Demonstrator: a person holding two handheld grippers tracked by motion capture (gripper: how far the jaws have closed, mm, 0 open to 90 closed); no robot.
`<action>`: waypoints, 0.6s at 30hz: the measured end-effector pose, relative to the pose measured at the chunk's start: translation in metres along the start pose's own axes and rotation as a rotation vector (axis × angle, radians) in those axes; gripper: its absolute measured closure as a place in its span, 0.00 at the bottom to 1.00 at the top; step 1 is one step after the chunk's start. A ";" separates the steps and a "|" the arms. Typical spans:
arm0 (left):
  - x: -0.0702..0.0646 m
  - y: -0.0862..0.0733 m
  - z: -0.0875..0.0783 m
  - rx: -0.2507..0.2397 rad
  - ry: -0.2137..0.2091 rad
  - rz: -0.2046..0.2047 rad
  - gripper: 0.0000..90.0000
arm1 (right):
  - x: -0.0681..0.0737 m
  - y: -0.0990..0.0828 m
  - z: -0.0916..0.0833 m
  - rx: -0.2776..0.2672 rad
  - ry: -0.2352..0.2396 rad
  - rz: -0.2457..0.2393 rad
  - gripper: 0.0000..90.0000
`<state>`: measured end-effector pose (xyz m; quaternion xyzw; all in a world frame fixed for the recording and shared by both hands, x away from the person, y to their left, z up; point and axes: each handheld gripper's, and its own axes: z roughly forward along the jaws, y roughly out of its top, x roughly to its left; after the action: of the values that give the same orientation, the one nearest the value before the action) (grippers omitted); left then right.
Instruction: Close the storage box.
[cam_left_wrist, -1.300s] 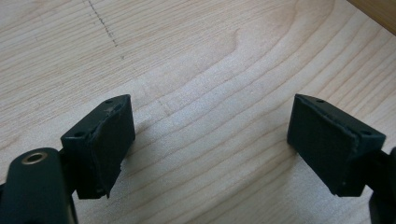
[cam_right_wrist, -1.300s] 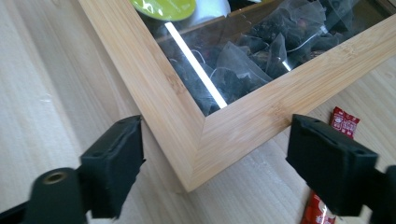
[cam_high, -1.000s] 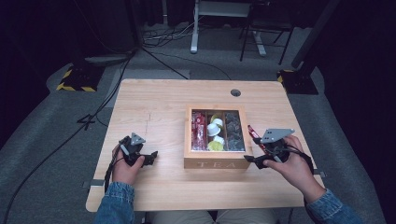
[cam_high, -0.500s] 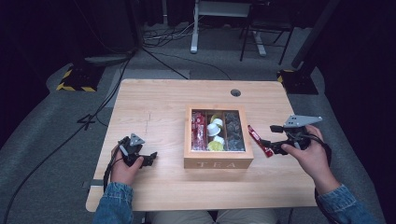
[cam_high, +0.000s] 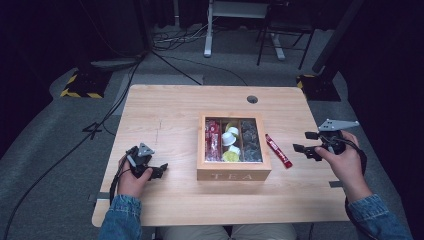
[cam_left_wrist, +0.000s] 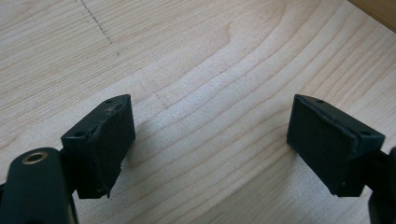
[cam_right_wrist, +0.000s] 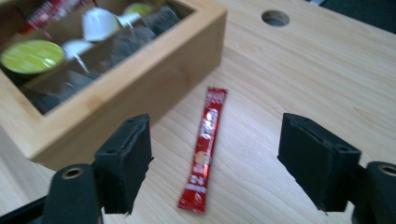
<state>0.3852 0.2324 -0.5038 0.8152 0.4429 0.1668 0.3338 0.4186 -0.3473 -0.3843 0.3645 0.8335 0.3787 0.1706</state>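
A wooden box (cam_high: 234, 175) marked TEA sits mid-table, its compartments holding red sachets, white and green pods and dark bags. One red sachet (cam_high: 278, 150) lies flat on the table just right of the box. My right gripper (cam_high: 302, 141) hovers to the right of that sachet, clear of it and open. Its jaws have just closed a little with nothing pressed between them. In the right gripper view (cam_right_wrist: 215, 158) the sachet (cam_right_wrist: 204, 149) lies ahead on the wood beside the box wall (cam_right_wrist: 140, 88). My left gripper (cam_high: 155, 170) rests open at the table's front left, with bare wood between its jaws (cam_left_wrist: 210, 144).
A round cable hole (cam_high: 252, 99) is in the table's far edge behind the box. The table's right edge is close beside my right hand. Cables, a chair base and a yellow-black striped block lie on the floor beyond the table.
My right gripper has drawn back to the right, away from the box. The red sachet that was at its jaws now lies alone on the table. The left gripper has stayed put.
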 end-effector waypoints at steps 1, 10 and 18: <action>0.000 0.000 0.000 0.000 0.000 0.000 0.17 | -0.003 -0.002 0.001 0.009 -0.006 0.002 0.30; 0.000 0.000 0.000 -0.003 0.001 0.000 0.17 | -0.027 -0.027 0.015 0.048 -0.047 0.072 0.29; 0.000 0.000 0.000 0.000 0.001 0.001 0.17 | -0.039 -0.047 0.030 0.079 -0.081 0.110 0.29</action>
<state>0.3853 0.2325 -0.5039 0.8153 0.4426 0.1673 0.3337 0.4396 -0.3819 -0.4397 0.4311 0.8190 0.3391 0.1686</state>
